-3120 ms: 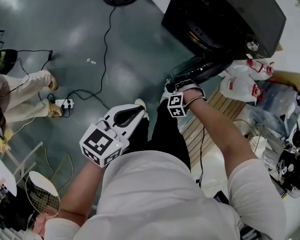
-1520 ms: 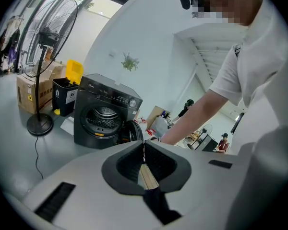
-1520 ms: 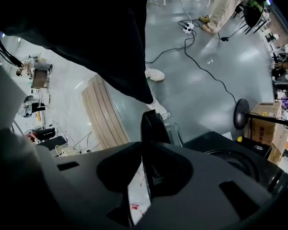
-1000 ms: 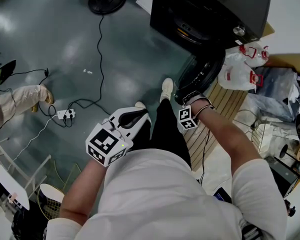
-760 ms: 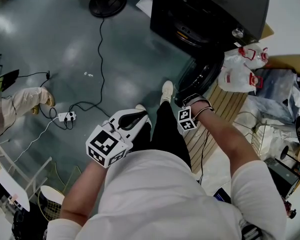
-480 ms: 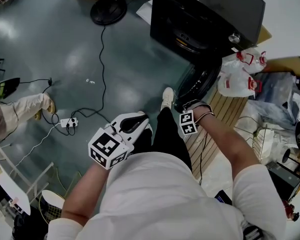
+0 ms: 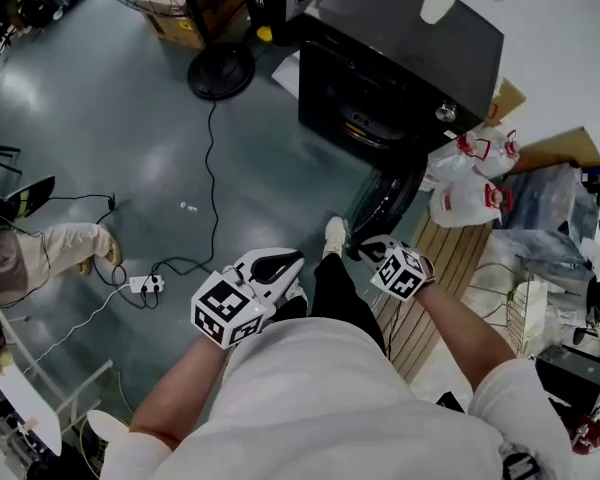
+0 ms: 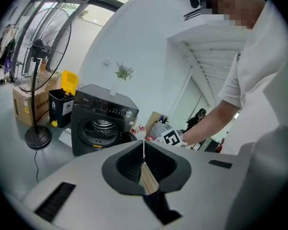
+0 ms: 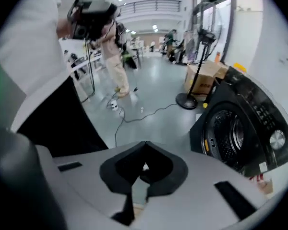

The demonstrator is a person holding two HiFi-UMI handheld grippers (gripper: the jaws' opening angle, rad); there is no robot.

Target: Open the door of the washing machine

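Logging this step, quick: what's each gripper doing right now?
Left gripper: shut, holding nothing.
Right gripper: has just closed; shut, holding nothing.

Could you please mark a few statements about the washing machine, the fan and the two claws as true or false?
1. The door of the washing machine stands open. True.
2. The right claw grips the door. False: it has just closed on nothing.
3. A pedestal fan stands on the floor near the machine. True.
4. The left claw is wide open. False: it is shut and empty.
5. The machine is white. False: it is black.
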